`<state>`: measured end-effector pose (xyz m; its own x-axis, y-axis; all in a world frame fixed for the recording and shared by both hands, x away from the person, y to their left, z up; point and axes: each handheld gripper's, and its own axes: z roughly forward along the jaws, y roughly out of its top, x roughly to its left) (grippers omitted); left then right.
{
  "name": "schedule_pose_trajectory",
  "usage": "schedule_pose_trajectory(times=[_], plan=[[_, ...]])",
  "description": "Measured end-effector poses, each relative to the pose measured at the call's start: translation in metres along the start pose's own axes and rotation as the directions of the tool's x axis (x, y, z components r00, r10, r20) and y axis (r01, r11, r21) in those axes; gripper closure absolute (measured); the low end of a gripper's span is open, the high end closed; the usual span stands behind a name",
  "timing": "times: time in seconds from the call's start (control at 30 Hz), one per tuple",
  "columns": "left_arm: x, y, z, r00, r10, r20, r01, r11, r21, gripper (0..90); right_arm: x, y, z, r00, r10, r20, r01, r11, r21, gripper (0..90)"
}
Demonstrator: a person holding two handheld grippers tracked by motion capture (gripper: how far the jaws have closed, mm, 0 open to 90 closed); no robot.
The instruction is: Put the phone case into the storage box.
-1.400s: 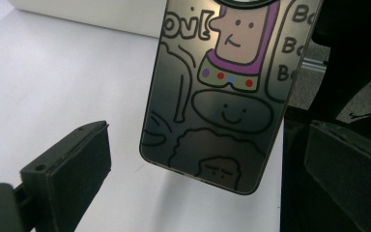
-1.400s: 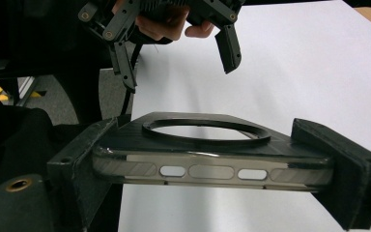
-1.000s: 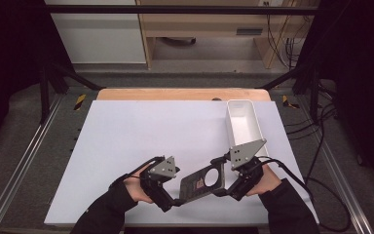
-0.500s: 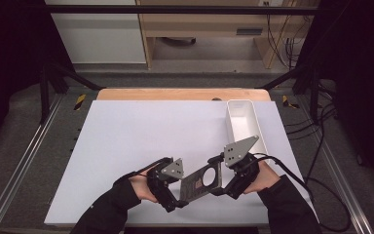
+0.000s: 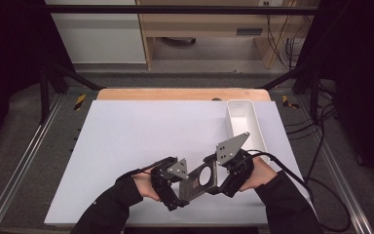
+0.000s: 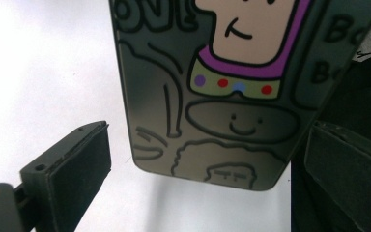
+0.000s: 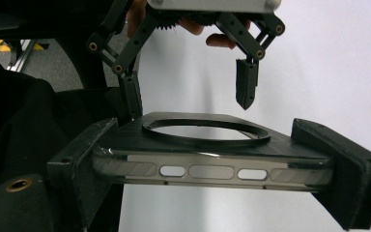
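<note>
Lowered and drawn leftward since before, the phone case (image 5: 198,181) is clamped by the right gripper (image 5: 224,178); the left gripper (image 5: 173,187) is spread around its far end, contact unclear.

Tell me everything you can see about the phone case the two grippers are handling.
The phone case is dark, smoky translucent plastic with a black ring on its back and slotted cut-outs along one end. Its other face carries cartoon drawings outlined in black, with purple, tan and coloured dots. It is held off the white table, tilted. The right gripper clamps it across its width, jaws on both sides. The left gripper straddles the opposite end, jaws open with a gap visible at one side.
</note>
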<state>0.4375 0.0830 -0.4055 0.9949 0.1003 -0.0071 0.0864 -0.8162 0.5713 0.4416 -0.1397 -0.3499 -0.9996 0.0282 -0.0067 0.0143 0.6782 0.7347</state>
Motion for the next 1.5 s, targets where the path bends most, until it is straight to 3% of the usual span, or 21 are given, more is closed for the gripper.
schedule_pose_trajectory(times=[0.47, 1.03, 1.5], plan=[[0.004, 0.005, 0.012, 0.9994, 0.02, 0.027, -0.021, 0.9983, 0.054, 2.0, -0.001, 0.005, 0.005, 0.9998, -0.014, -0.01, 0.015, 0.9992, 0.036, 12.8], [0.006, 0.007, 0.018, 0.9974, 0.016, 0.07, -0.02, 0.9976, 0.066, 7.9, -0.001, 0.01, 0.011, 0.9996, -0.024, -0.016, 0.025, 0.9979, 0.06, 12.8], [0.003, 0.006, 0.018, 0.9988, 0.038, 0.03, -0.04, 0.9964, 0.075, 11.3, 0.0, 0.009, 0.014, 0.9991, -0.042, 0.004, 0.042, 0.9974, 0.059, 11.9]])
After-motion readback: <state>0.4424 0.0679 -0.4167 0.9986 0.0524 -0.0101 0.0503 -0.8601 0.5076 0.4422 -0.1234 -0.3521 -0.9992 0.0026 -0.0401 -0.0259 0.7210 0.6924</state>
